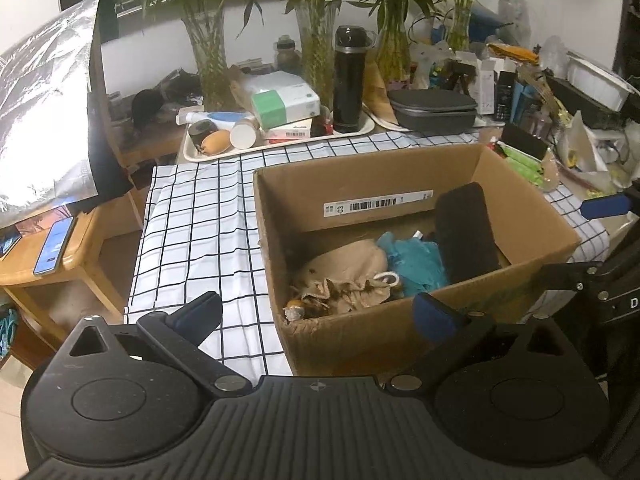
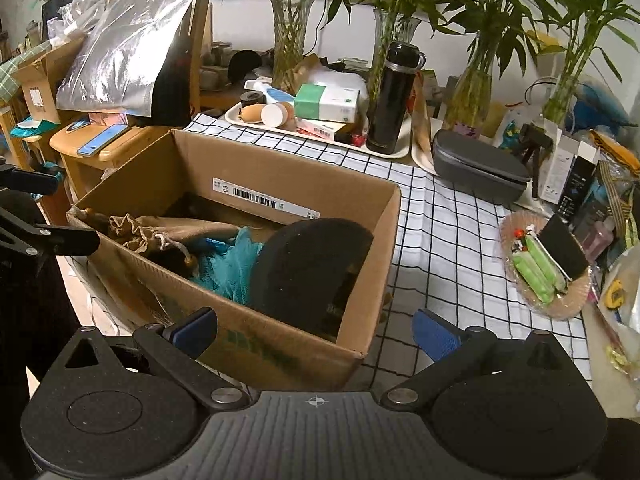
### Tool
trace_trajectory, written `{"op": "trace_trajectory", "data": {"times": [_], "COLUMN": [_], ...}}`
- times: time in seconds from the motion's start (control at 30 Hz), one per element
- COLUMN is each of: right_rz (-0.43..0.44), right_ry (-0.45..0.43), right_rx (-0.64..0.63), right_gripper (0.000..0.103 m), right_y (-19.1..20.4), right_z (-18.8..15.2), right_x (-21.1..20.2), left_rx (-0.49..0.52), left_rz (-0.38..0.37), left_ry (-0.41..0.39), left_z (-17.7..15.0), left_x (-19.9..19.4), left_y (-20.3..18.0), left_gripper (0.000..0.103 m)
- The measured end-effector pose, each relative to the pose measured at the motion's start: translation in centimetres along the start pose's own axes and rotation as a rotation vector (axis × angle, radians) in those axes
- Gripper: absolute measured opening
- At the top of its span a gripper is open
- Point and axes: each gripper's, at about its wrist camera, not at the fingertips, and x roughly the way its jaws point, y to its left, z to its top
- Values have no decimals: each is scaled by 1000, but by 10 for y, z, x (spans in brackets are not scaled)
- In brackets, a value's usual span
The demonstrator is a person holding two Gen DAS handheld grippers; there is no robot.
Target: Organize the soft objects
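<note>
Checked tablecloth (image 1: 192,216) lies bare beside the cardboard box (image 1: 400,332); both hand-held grippers (image 1: 318,314) (image 2: 316,332) gape, holding nothing.

We see dim, even indoor light, glare on the silver foil sheet (image 1: 44,120), soft shadows inside the cardboard box (image 1: 400,184), strong fisheye bending and dark corners.

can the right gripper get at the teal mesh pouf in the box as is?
Probably yes. The cardboard box is open-topped and the right gripper is open and empty just outside its near wall. The teal mesh pouf lies uncovered between the tan drawstring bag and the black pad, which crowds one side.
</note>
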Motion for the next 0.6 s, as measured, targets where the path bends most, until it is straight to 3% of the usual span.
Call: {"op": "trace_trajectory", "data": {"times": [0.6], "right_rz": [-14], "right_ry": [-16], "right_rx": [47], "right_gripper": [103], "right_y": [-7], "right_z": [-2], "right_x": [-3], "left_rx": [-15], "left_rz": [15], "left_ry": [7], "left_z": [-3], "left_x": [2], "left_y": [10], "left_gripper": [103]}}
